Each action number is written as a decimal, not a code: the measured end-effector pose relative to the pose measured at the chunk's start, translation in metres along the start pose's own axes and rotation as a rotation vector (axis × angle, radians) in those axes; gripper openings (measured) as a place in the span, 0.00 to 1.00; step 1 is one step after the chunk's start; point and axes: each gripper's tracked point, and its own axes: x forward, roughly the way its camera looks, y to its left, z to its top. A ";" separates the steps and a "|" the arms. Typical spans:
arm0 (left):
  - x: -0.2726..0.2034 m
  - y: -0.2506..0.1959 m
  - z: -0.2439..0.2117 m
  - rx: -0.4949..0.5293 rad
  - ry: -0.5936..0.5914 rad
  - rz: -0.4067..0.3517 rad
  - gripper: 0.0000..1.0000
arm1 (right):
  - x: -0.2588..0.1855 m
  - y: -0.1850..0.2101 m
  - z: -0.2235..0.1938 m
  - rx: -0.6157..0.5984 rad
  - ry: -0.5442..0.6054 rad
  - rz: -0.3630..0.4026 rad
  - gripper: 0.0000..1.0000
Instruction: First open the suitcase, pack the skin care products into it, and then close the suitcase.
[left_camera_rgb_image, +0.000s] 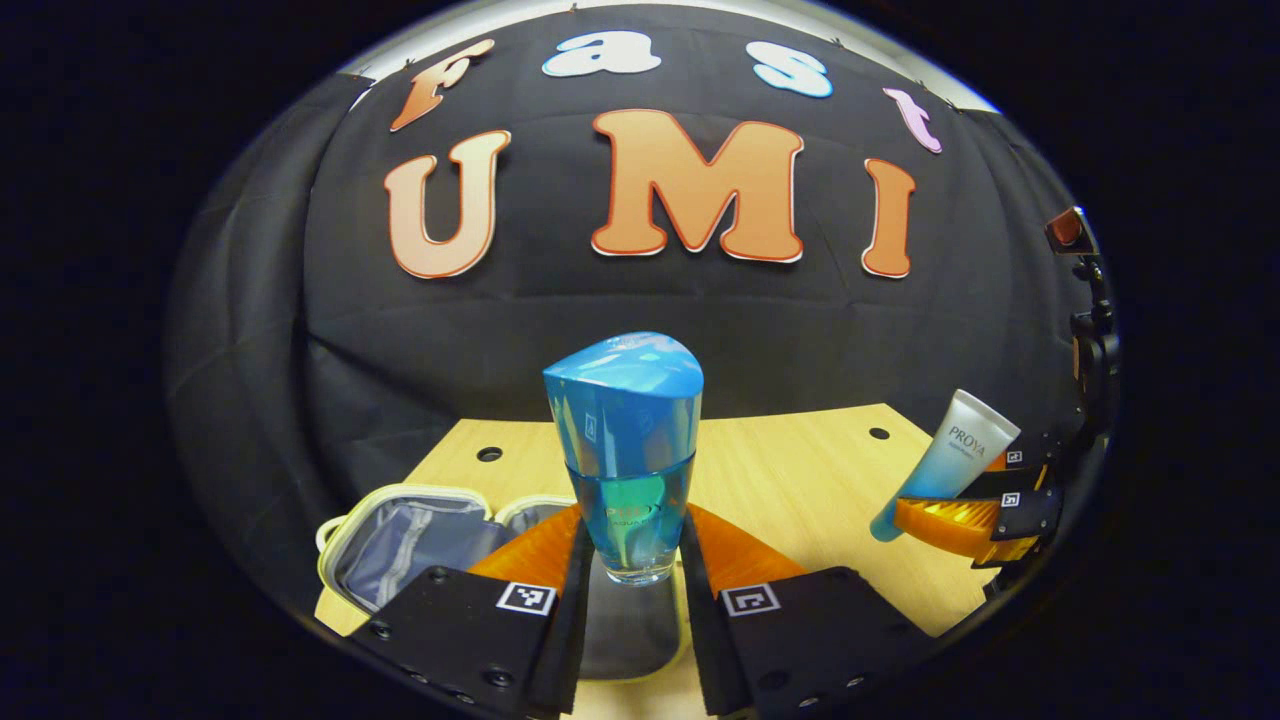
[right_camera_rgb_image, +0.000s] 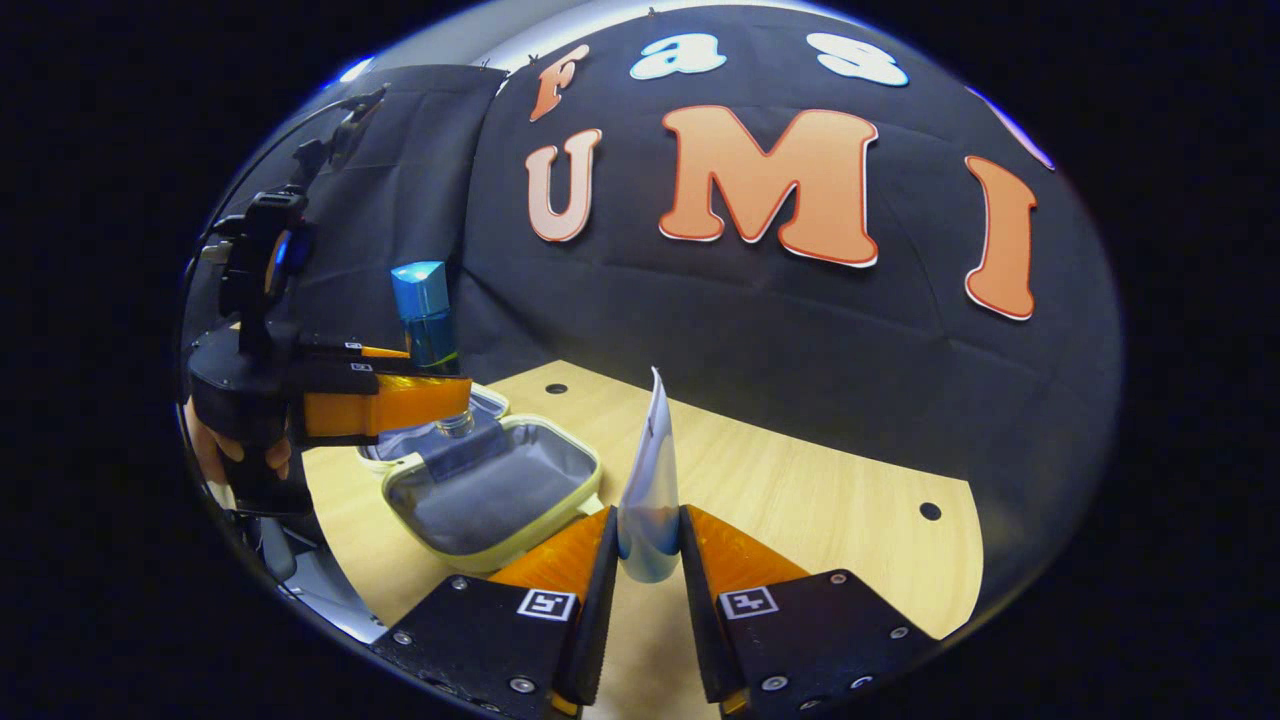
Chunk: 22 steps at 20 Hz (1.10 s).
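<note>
Clamped between both fingers of the left hand-held gripper (left_camera_rgb_image: 632, 580) stands a blue bottle (left_camera_rgb_image: 625, 450), upright, its broad cap uppermost and its clear base seated in the gap between the 2 fingers (liquid fills the lower part). Below and behind the bottle lies the suitcase (left_camera_rgb_image: 400, 545), a small pale-rimmed case with a grey lining, lid folded flat open on the wooden tabletop (left_camera_rgb_image: 800, 470) near its left edge. In the right gripper view the same bottle (right_camera_rgb_image: 428, 320) hangs just above the open suitcase (right_camera_rgb_image: 500, 490), with the left hand-held gripper (right_camera_rgb_image: 400, 400) reaching in from the side and a hand (right_camera_rgb_image: 225, 450) wrapped round its grip.

The right hand-held gripper (right_camera_rgb_image: 648, 580) is closed on a white-and-blue tube (right_camera_rgb_image: 650, 480), both fingers pressing its lower end, the flat crimped end pointing up. That tube is held off the tabletop (right_camera_rgb_image: 820, 480), beside the suitcase's near rim. From the left gripper view the tube (left_camera_rgb_image: 950, 460) tilts over the tabletop's right edge, pinched in the right hand-held gripper (left_camera_rgb_image: 965, 515).
</note>
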 end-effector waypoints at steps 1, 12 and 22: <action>-0.002 0.010 0.000 -0.014 0.010 -0.002 0.46 | 0.001 0.011 0.005 0.016 -0.004 0.012 0.38; 0.013 0.077 -0.026 -0.018 0.129 -0.121 0.46 | 0.027 0.077 0.035 0.031 -0.031 -0.041 0.38; 0.048 0.069 -0.110 0.013 0.423 -0.324 0.46 | 0.036 0.110 0.002 0.121 0.064 -0.187 0.38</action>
